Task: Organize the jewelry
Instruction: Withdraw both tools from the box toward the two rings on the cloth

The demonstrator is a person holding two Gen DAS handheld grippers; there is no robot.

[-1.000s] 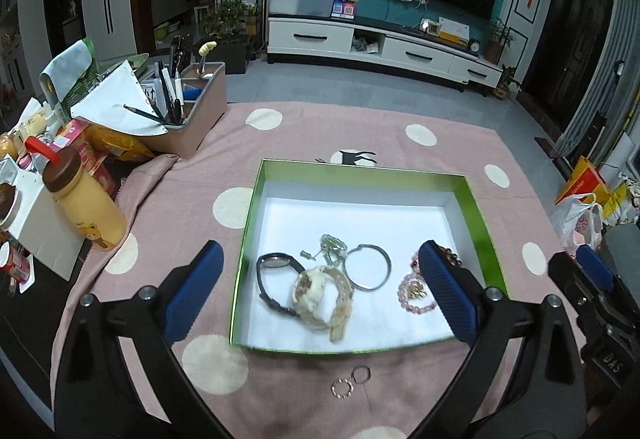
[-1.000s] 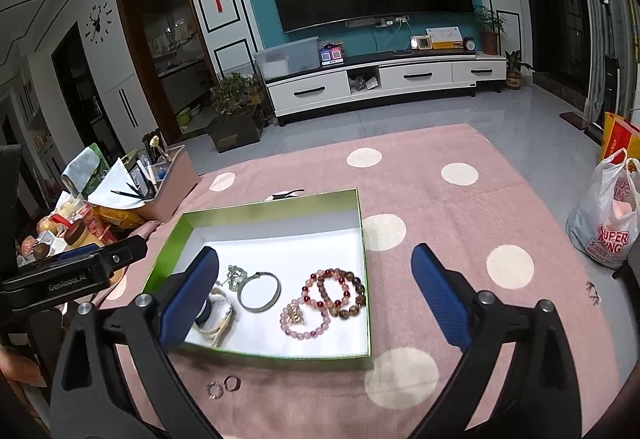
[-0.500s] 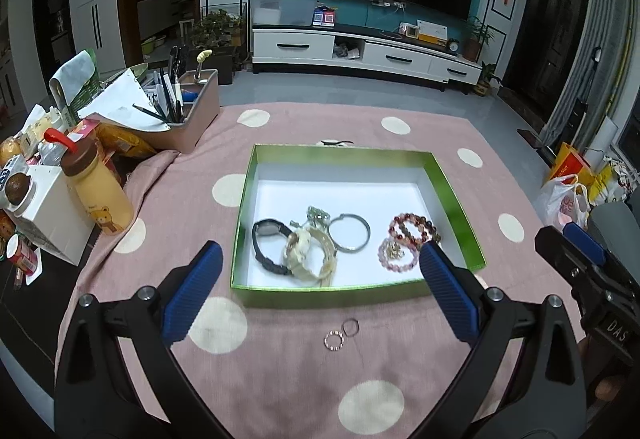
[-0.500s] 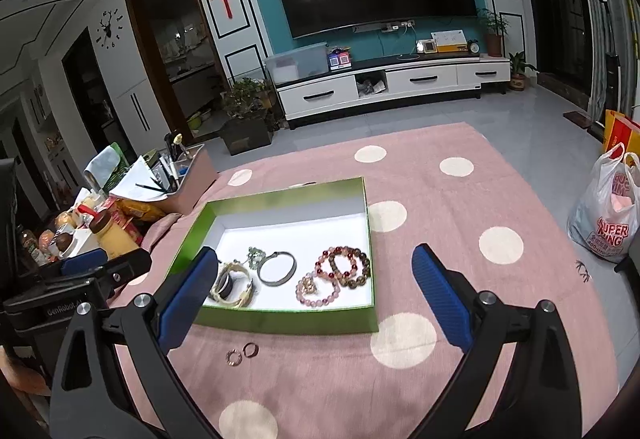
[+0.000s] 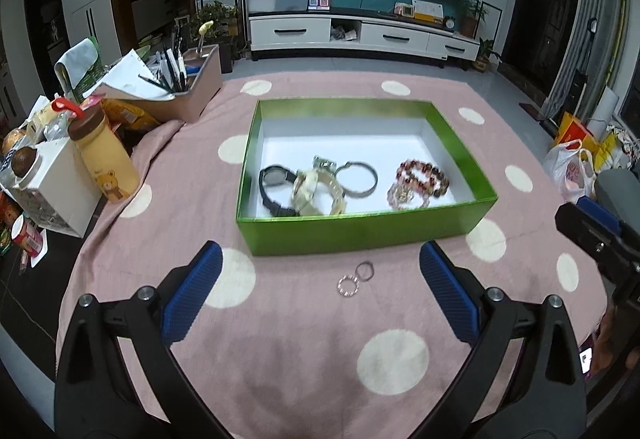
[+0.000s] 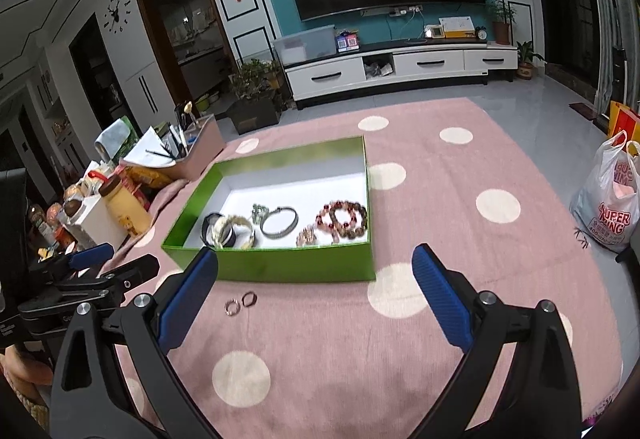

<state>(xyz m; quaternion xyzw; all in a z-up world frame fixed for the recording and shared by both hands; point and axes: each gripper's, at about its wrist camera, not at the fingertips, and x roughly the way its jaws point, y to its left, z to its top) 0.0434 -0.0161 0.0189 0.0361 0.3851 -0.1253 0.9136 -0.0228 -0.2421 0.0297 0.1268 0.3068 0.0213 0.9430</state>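
A green box (image 5: 360,229) (image 6: 280,267) with a white floor sits on the pink dotted cloth. Inside lie a black watch (image 5: 274,183), a pale gold watch (image 5: 316,191), a silver bangle (image 5: 356,178) (image 6: 279,221) and red bead bracelets (image 5: 420,179) (image 6: 344,219). Two small rings (image 5: 356,279) (image 6: 240,303) lie on the cloth just in front of the box. My left gripper (image 5: 320,287) hangs open behind the rings, holding nothing. Open too and empty, my right gripper (image 6: 316,287) is back from the box's near right corner.
At the left stand a yellow bottle (image 5: 106,155), a white carton (image 5: 56,187), snack packets and a pen-filled organiser (image 5: 188,91). A plastic bag (image 6: 612,203) sits on the floor at the right. A TV cabinet (image 5: 360,35) lines the far wall.
Both grippers have pulled back from the box and lowered, so the box looks farther off and the two rings now lie between the left gripper's fingers. The jewelry has not moved.
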